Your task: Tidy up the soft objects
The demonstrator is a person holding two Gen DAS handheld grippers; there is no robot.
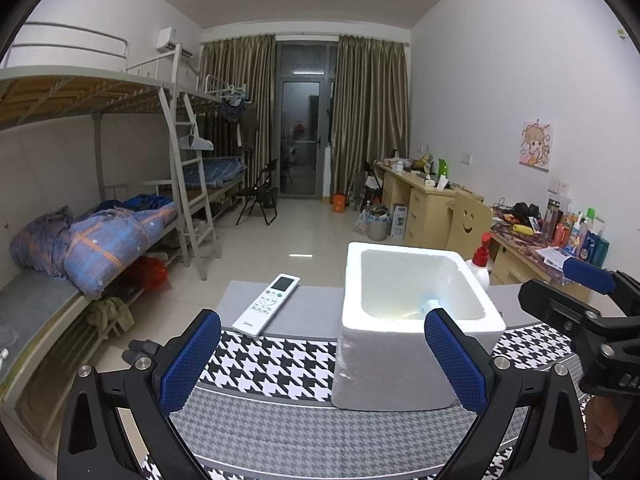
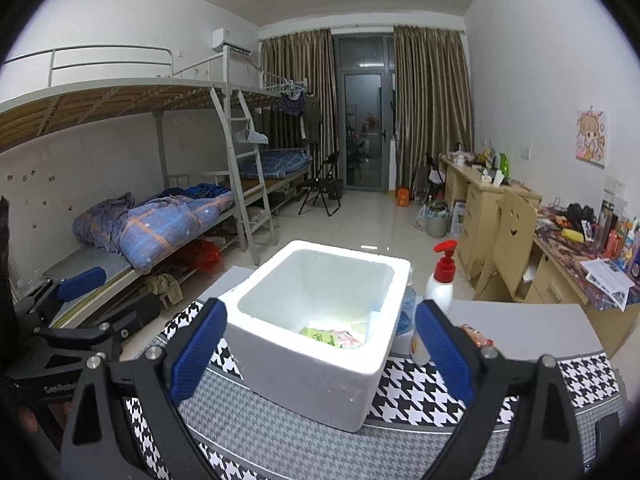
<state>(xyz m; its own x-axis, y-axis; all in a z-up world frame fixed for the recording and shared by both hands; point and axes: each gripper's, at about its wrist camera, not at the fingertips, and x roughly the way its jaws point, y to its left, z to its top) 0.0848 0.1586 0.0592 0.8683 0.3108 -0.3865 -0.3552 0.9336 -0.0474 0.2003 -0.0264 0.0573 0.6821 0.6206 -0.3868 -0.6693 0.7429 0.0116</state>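
Note:
A white foam box (image 2: 312,344) stands on a table with a houndstooth cloth (image 2: 420,396). Soft packets (image 2: 330,336), green and pink among them, lie in its bottom; in the left wrist view the foam box (image 1: 400,328) shows only a bit of blue and white inside. My right gripper (image 2: 320,344) is open, its blue pads on either side of the box's near wall, touching nothing. My left gripper (image 1: 322,356) is open too, spread in front of the box's left corner, with nothing between its fingers. Each gripper shows at the edge of the other's view.
A white remote control (image 1: 272,304) lies left of the box. A white pump bottle with a red top (image 2: 442,280) and a small bottle (image 2: 420,346) stand right of the box, with a reddish packet (image 2: 476,336) nearby. Bunk beds line the left wall, desks the right.

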